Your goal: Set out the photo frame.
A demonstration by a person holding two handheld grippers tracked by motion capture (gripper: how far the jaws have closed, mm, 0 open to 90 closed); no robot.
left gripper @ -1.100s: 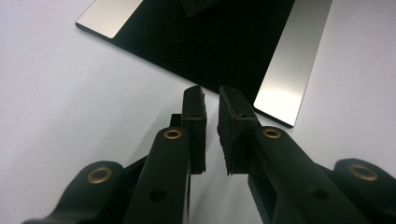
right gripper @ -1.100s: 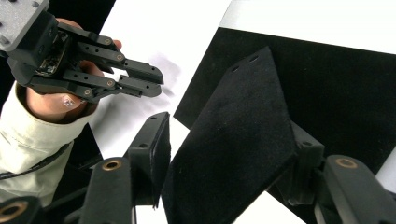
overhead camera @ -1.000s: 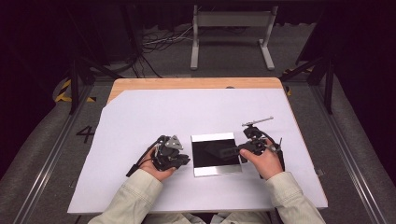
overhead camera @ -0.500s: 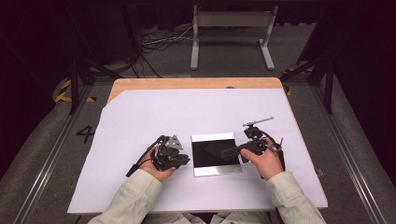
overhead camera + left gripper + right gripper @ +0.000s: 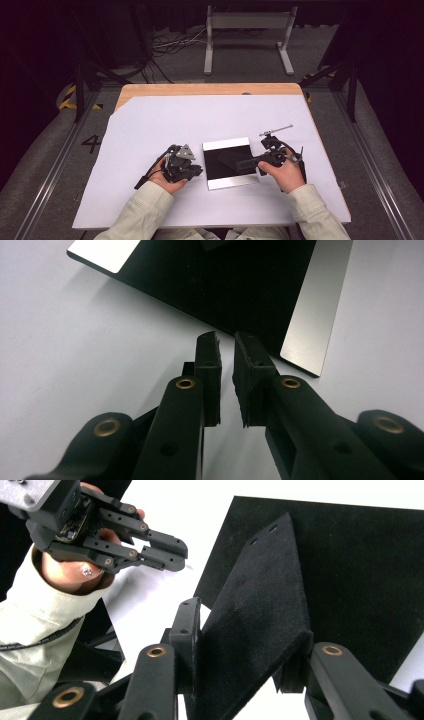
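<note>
Nearest the person, two pale sleeves [image 5: 145, 212] come in from the table's near edge. The right gripper [image 5: 252, 161] reaches from the right over a flat frame [image 5: 230, 162] that lies face down on the white sheet [image 5: 165, 120], between the two hands. In the right gripper view its jaws have just been closing and now clamp on the free end of the frame's stand [image 5: 260, 625], a wedge-shaped flap of black felt-like board, lifted off the back and held tilted. Two small slots sit near the stand's narrow far end.

The frame's back [image 5: 360, 570] is matt black and fuzzy; a smooth silvery band [image 5: 315, 305] runs along its near and far edges. No writing can be read on it.

The left gripper [image 5: 197, 172] rests just left of the frame, apart from it; in its own view the ridged black pads [image 5: 207, 370] stand a narrow gap apart with nothing between them.

Beyond the sheet a strip of bare wooden tabletop [image 5: 200, 89] shows. On the grey floor to the left a dark "4" [image 5: 92, 143] is marked.
</note>
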